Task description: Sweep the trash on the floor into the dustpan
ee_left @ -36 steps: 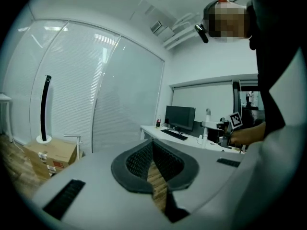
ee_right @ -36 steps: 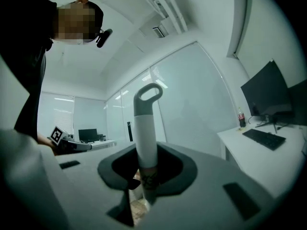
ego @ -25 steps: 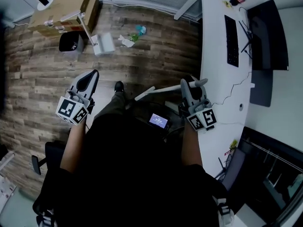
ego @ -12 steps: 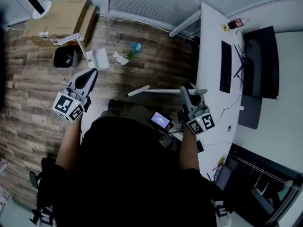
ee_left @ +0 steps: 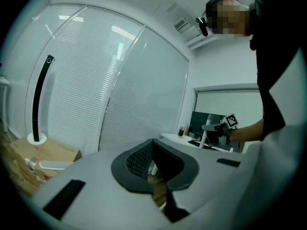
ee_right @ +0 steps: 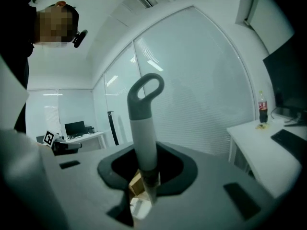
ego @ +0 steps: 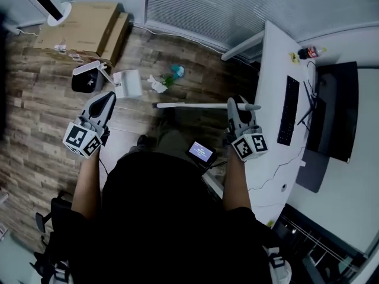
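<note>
Since a second ago we have closed on the trash (ego: 167, 80). Our right gripper (ego: 238, 107) clamps the broom handle (ego: 195, 105); our left gripper (ego: 106, 101) is clenched, empty. Trash lies just right of the dustpan (ego: 129, 83), beyond the crosswise handle; left gripper nearer the dustpan.

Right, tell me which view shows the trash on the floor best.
The head view. It looks down on the trash, a small scatter of white and green scraps on the wood floor. The left gripper view and the right gripper view point across the room at the blinds and show none of it.
</note>
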